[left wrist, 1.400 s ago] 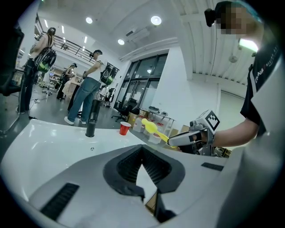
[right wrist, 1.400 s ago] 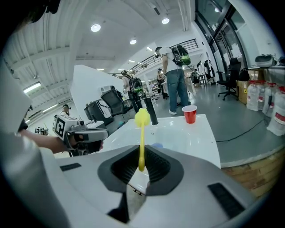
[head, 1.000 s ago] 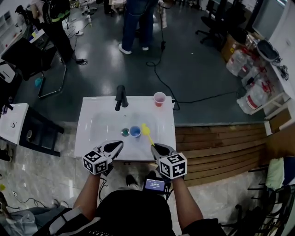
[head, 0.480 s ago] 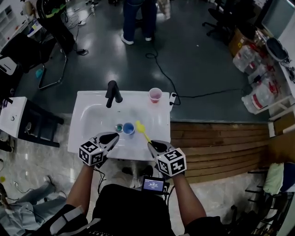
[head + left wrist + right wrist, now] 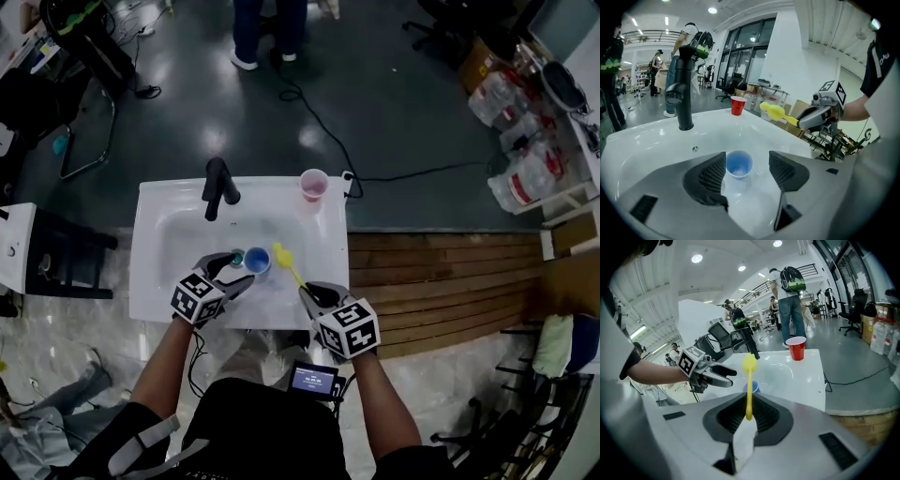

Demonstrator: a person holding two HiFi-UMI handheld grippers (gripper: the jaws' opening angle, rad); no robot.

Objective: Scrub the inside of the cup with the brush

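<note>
The left claw (image 5: pixel 747 161), jaws just opening wide and gripping nothing, frames the upright blue cup (image 5: pixel 257 262) in the white sink basin (image 5: pixel 145 234); the cup stands dead ahead, mouth up. The right claw (image 5: pixel 748 416), clamped on the yellow brush (image 5: pixel 749 385), holds its head raised at the cup's right.

Glossy white sink (image 5: pixel 150 281), matt black tap (image 5: pixel 217 186)
The blue cup (image 5: pixel 257 261), the red cup (image 5: pixel 313 185) and the yellow brush (image 5: pixel 282 256) look like smooth plastic; the boards (image 5: pixel 431 281) beside the sink are grained wood, and the dark floor (image 5: pixel 375 103) is polished and reflective.
</note>
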